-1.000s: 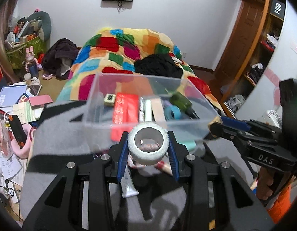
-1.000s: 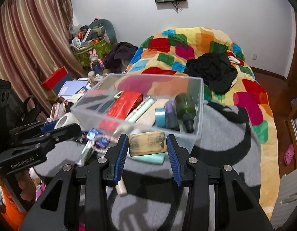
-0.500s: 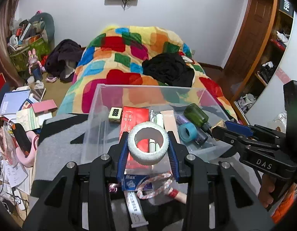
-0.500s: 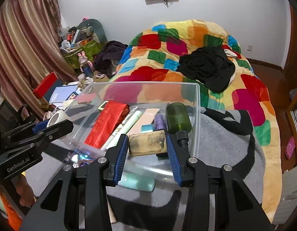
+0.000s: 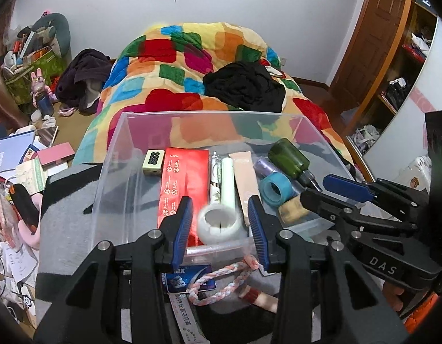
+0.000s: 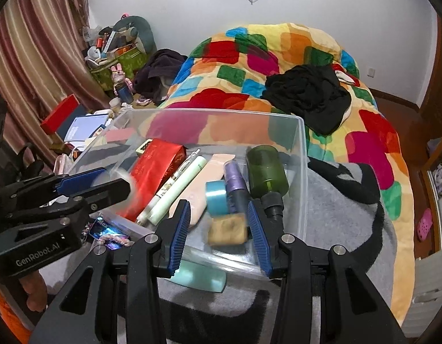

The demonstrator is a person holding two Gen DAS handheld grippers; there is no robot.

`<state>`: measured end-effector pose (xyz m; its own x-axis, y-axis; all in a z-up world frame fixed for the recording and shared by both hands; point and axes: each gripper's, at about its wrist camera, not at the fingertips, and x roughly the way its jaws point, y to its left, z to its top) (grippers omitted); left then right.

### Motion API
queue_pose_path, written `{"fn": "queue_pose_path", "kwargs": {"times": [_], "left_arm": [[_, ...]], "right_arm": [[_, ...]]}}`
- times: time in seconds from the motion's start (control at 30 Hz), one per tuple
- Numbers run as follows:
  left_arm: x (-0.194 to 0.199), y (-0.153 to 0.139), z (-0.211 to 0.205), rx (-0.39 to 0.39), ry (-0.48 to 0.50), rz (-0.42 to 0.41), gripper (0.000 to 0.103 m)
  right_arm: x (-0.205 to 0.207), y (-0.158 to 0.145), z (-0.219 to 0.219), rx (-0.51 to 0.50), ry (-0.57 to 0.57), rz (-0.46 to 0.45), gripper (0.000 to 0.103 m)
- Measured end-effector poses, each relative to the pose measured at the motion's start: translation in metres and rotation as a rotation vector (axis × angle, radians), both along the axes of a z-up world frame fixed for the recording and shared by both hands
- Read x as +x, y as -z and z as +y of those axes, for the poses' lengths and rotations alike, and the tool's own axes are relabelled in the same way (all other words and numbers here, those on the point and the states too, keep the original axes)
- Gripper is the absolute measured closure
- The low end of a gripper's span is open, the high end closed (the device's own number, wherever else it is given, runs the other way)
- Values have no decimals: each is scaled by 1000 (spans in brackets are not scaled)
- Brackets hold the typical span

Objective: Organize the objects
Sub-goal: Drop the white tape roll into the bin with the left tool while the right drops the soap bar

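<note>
Two grippers over clear bin (image 5: 115, 154). Left gripper (image 5: 219, 223): fingers just opening, white tape roll (image 5: 219, 223) blurred, loose between, above bin floor. Right gripper (image 6: 218, 223): tan block (image 6: 228, 229) blurred, apparently clear of fingers, green bottle (image 6: 267, 172) just beyond.

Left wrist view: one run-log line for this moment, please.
left hand-held gripper: jaws just been opening | white tape roll: loose between them, over clear bin

Two black skeletal-framed grippers, left gripper (image 5: 219, 223) marked "GenRobot.AI" in white along its side, right gripper (image 6: 218, 223) marked "DAS", ribbed blue pads (image 5: 182, 229) lining the fingers, round silver screws at the joints, triangular cut-outs through the arms, orange clothing (image 5: 421, 312) below the grips
</note>
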<state>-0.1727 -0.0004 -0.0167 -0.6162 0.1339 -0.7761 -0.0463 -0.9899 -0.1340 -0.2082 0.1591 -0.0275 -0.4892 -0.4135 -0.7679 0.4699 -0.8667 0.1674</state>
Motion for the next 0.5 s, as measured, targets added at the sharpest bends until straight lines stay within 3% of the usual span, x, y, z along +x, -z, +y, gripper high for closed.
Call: {"fn": "queue_pose_path", "kwargs": {"times": [0.17, 0.4, 0.5], "left_arm": [[10, -10, 2, -5, 6, 33, 54], [32, -25, -3, -23, -6, 89, 37], [39, -24, -9, -21, -18, 85, 36]], "right_arm": [[6, -5, 0, 4, -6, 15, 60], [21, -18, 5, -14, -19, 50, 47], [31, -21, 8, -20, -31, 58, 46]]}}
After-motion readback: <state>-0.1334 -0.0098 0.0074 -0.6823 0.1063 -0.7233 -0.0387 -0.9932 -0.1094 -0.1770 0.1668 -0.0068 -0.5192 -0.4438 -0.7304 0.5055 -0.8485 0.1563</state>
